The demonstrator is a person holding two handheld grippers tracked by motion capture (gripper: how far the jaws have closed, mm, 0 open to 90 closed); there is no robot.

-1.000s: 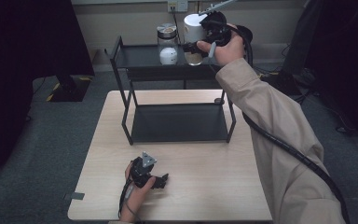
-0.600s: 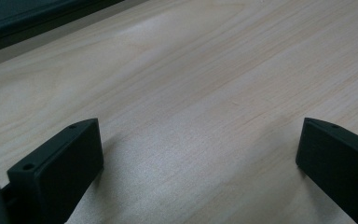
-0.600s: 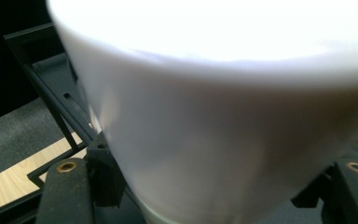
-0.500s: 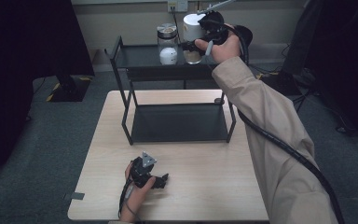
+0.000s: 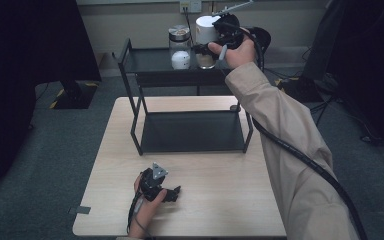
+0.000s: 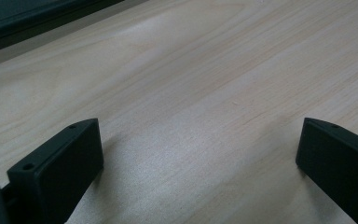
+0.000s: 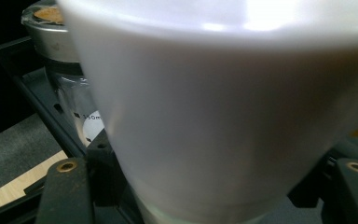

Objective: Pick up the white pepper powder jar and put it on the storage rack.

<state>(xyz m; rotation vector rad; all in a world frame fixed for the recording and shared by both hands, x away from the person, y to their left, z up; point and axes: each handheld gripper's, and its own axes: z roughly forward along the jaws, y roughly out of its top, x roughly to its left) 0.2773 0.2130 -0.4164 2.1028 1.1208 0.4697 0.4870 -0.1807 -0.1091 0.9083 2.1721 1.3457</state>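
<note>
A jar with a tall white top stands on the upper shelf of a black wire rack. My right gripper reaches it from the right and is shut on the white-topped jar, one jaw on each side of it. To its left stands a glass jar with a metal lid and white contents, visible behind the white top in the right gripper view. My left gripper rests low on the wooden table, open, with bare wood between its jaws.
The rack's lower shelf sits on the far half of the table and holds nothing. A black cable trails from the right gripper along the sleeve. Grey carpet surrounds the table; dark cloth hangs at far left and right.
Almost nothing differs. The right hand and the white-topped jar have shifted very slightly on the top shelf. The left gripper has stayed put.
</note>
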